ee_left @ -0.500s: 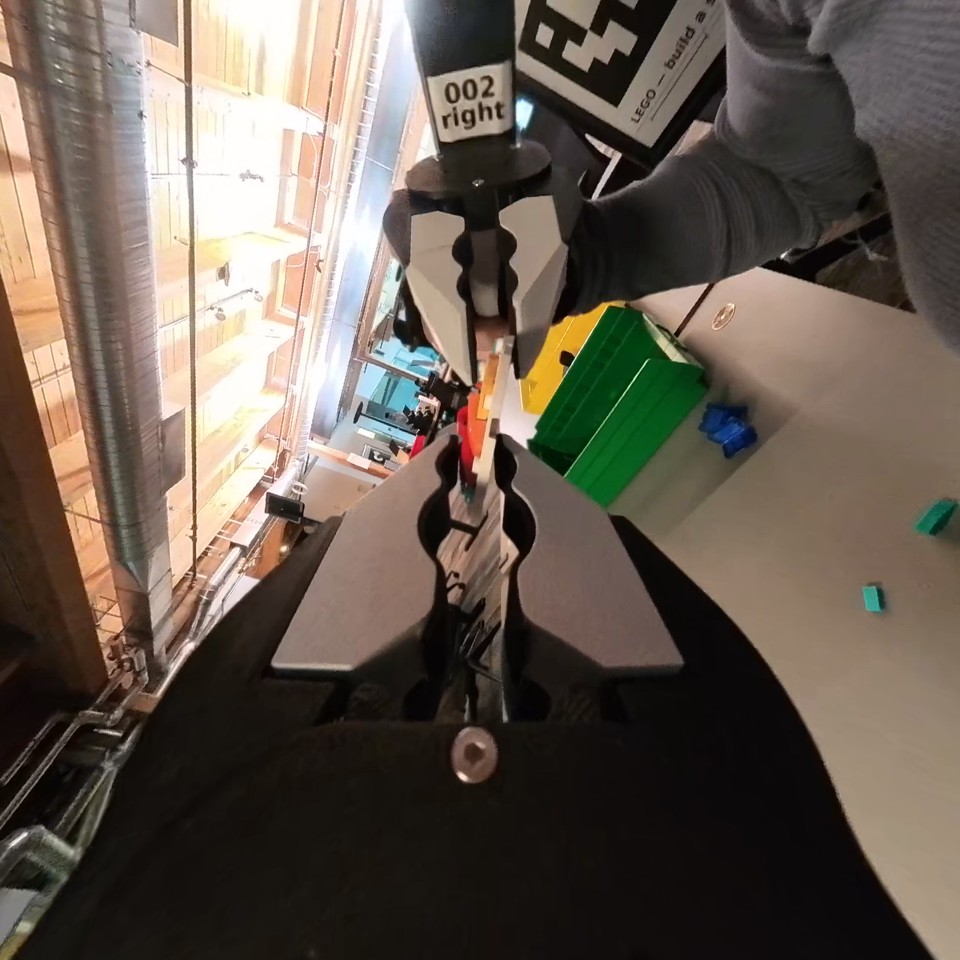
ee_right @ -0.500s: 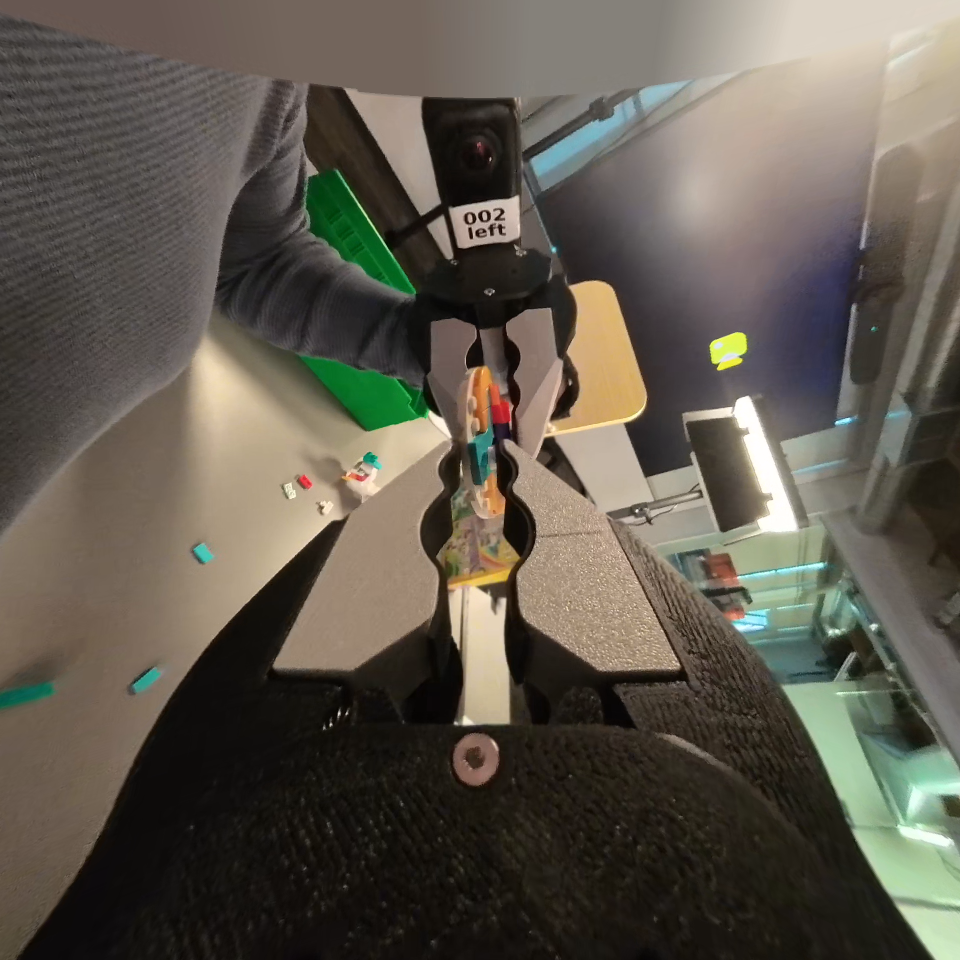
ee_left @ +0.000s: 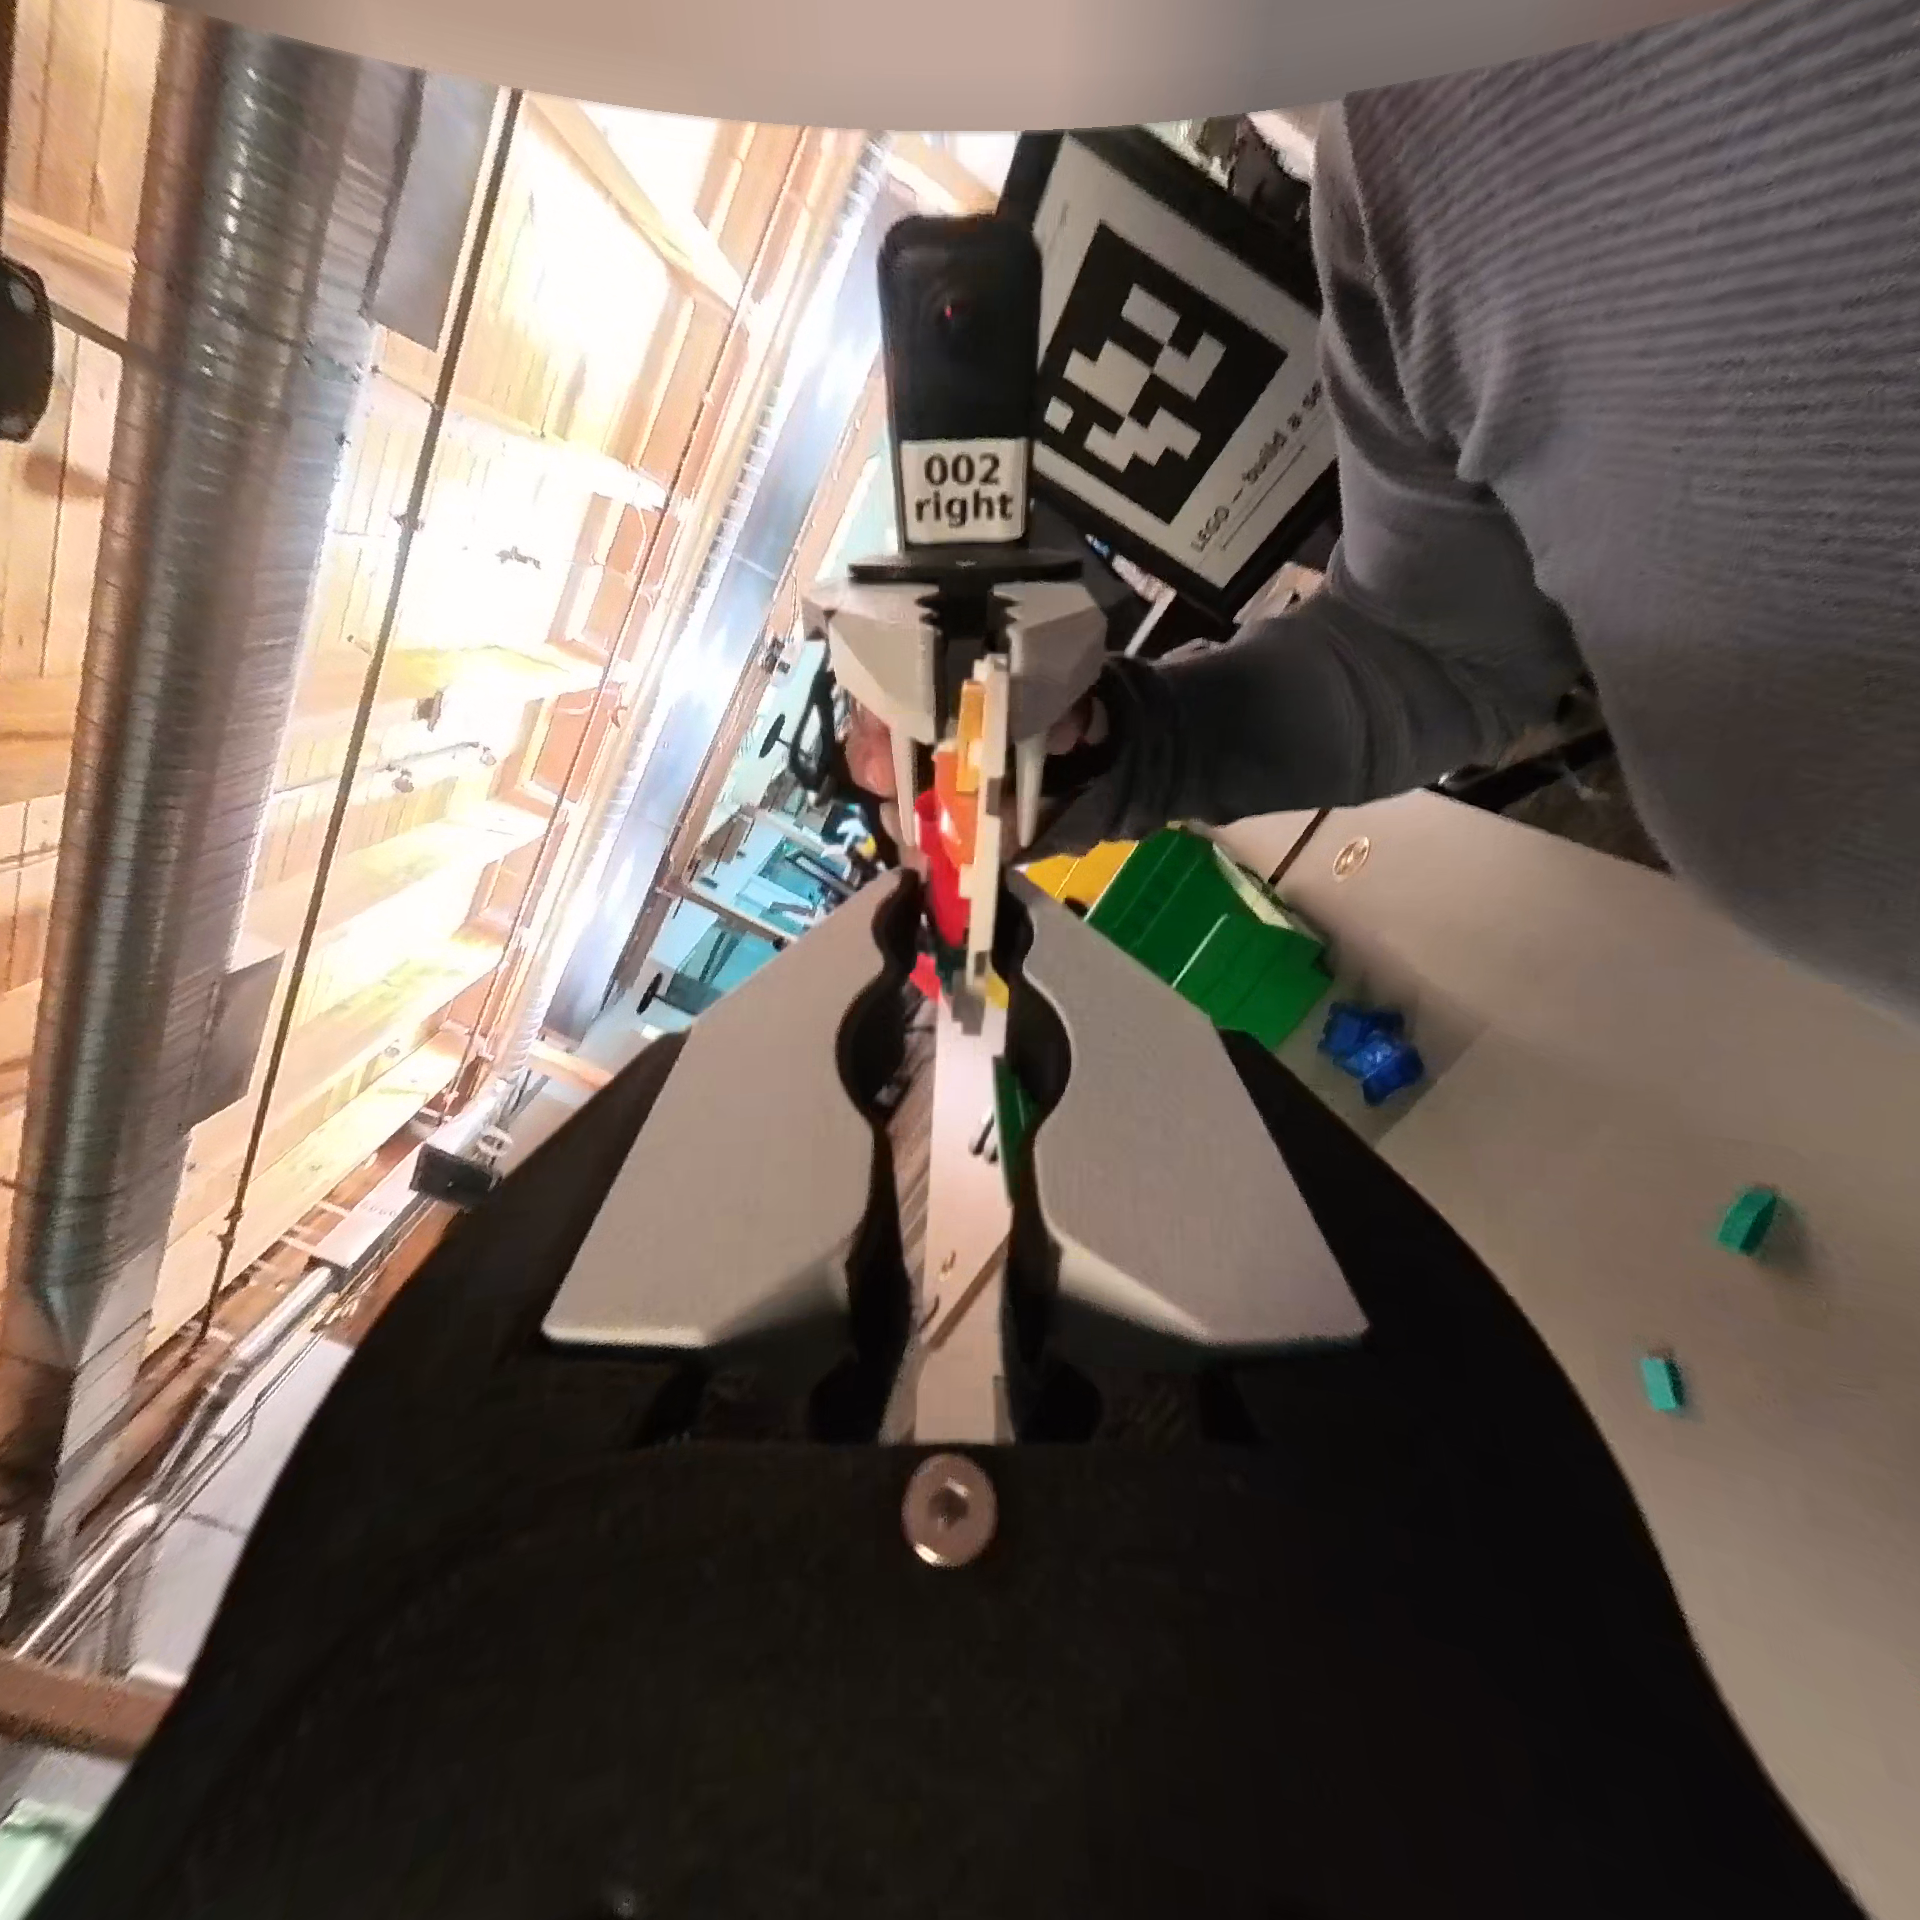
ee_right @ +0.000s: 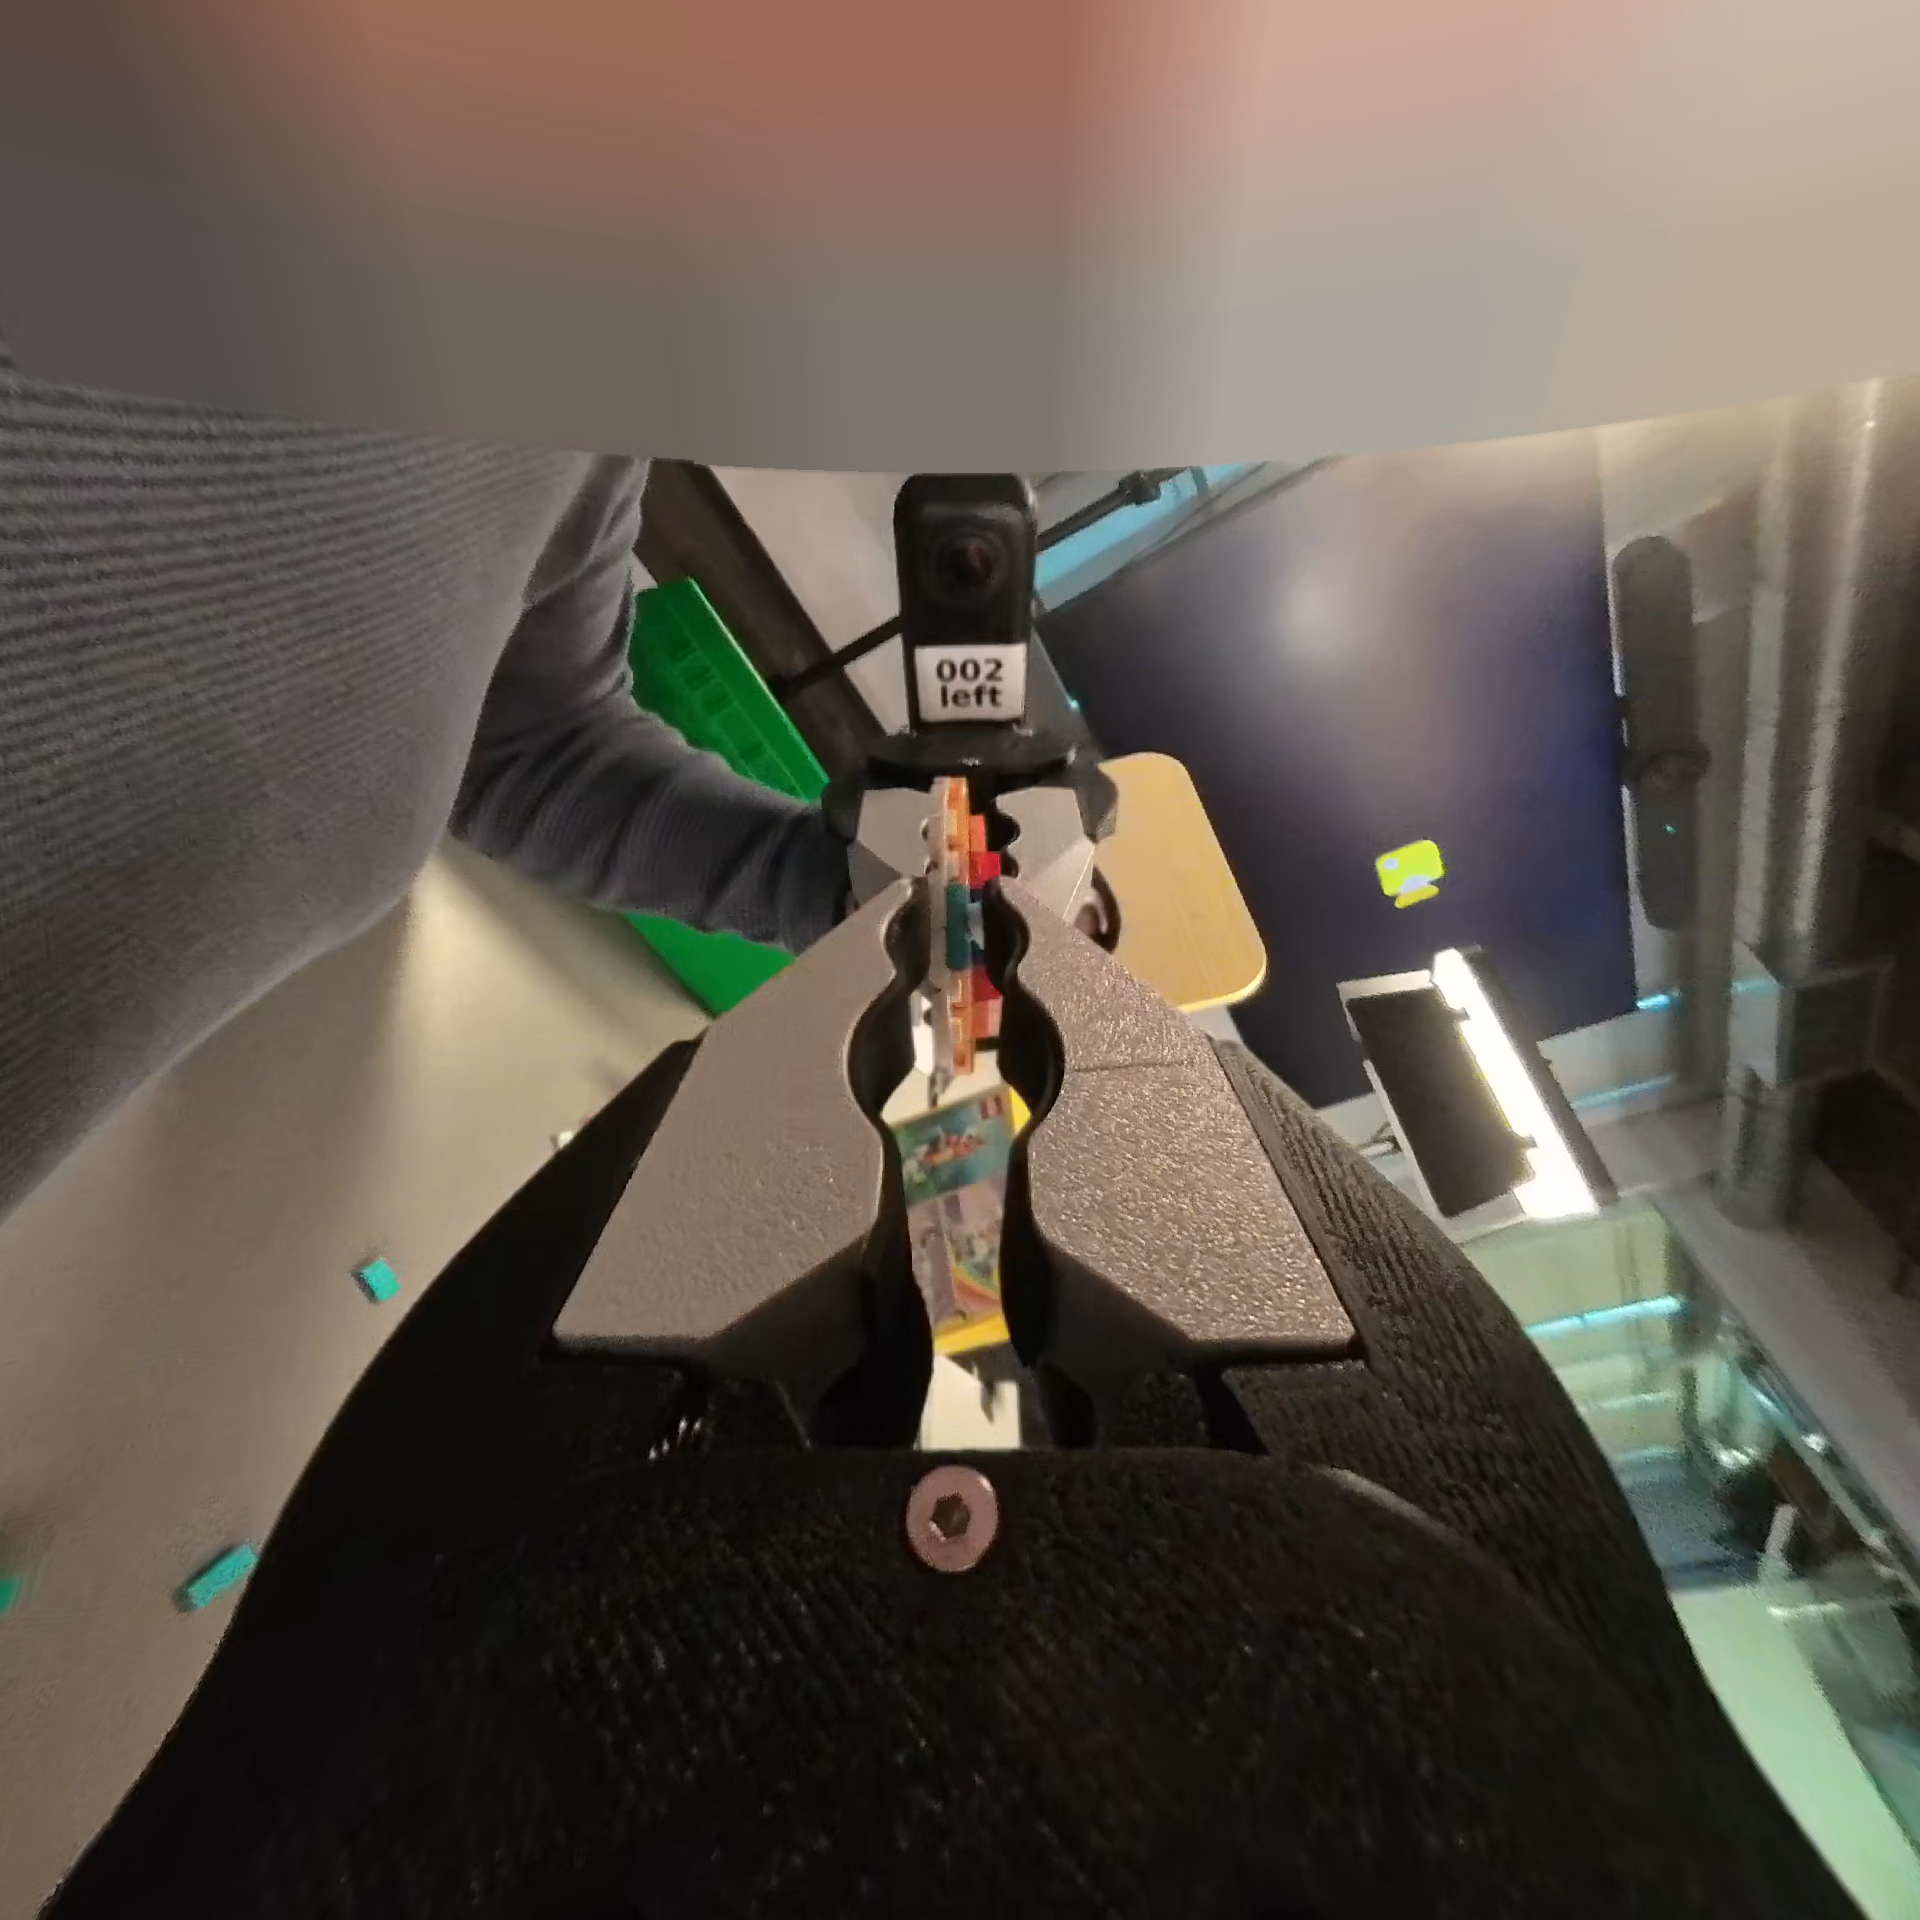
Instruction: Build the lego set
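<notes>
A small lego build [ee_left: 971,821] of white, orange, red and yellow pieces is held in the air, edge-on, between both grippers. My left gripper [ee_left: 964,885] is shut on its near end. My right gripper [ee_left: 968,790] faces it from the far side, and its fingers [ee_left: 891,698] flank the build's far end. In the right wrist view the build [ee_right: 961,914], with a teal piece on it, sits between my right gripper's [ee_right: 958,896] tips. It runs on into the left gripper [ee_right: 961,862] up to that gripper's base. Both pairs of jaws overlap along the build.
On the grey table [ee_left: 1558,987] stand green bins [ee_left: 1205,935], a yellow bin [ee_left: 1091,868] and a heap of blue bricks [ee_left: 1366,1049]. Loose teal bricks [ee_left: 1751,1221] [ee_right: 376,1280] lie on it. A colourful printed booklet [ee_right: 956,1226] lies below the grippers. A grey sleeve [ee_left: 1351,707] reaches across. Only a small space, under 4 cm, lies between the two pairs of fingers.
Both grippers have turned and drawn closer along the build, so it now reaches deeper between each pair of fingers. The views have tilted; both still hold it.
</notes>
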